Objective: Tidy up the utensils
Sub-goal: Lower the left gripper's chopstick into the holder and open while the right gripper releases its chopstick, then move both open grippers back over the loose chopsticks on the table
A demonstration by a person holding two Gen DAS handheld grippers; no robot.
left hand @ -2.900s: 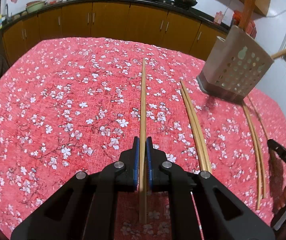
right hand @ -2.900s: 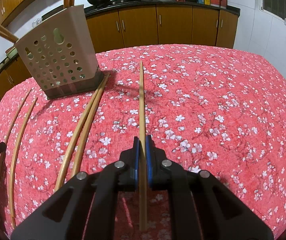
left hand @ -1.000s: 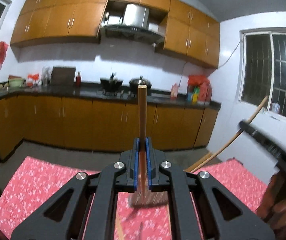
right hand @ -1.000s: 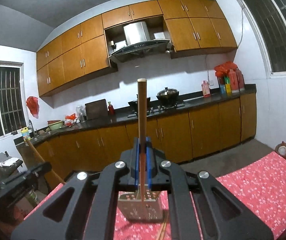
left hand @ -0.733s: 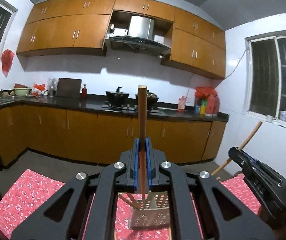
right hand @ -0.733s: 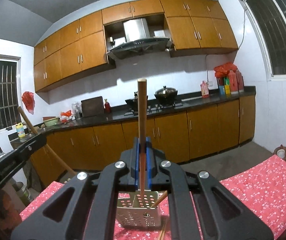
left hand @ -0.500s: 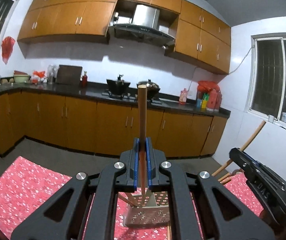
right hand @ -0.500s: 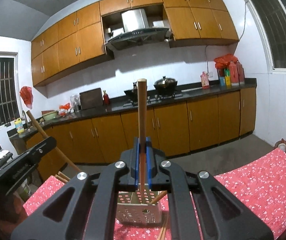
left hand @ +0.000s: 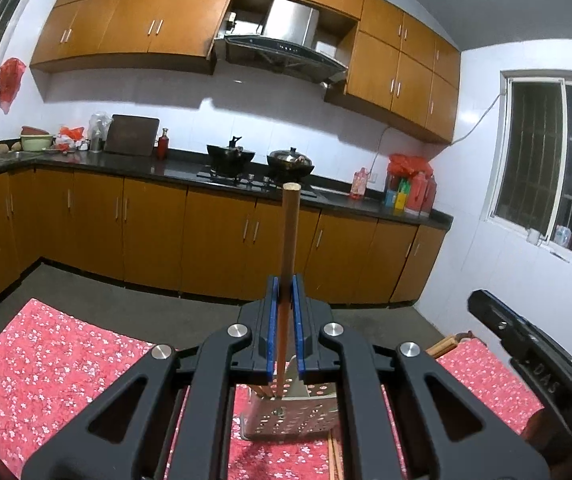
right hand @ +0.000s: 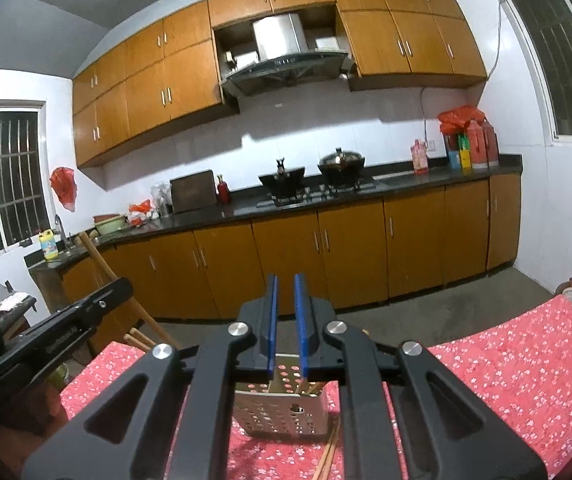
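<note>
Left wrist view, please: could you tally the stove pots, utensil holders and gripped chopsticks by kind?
Pots: 2, a wok and a lidded pot
Utensil holder: 1
Chopstick gripped by the left gripper: 1
Total: 4

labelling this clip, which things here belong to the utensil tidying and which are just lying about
Job:
- left gripper, shut on a chopstick
- right gripper, open
- holder
- loose chopsticks on the tablecloth

Lying about:
- woks
- cutting board
- red bottles
- yellow bottle
</note>
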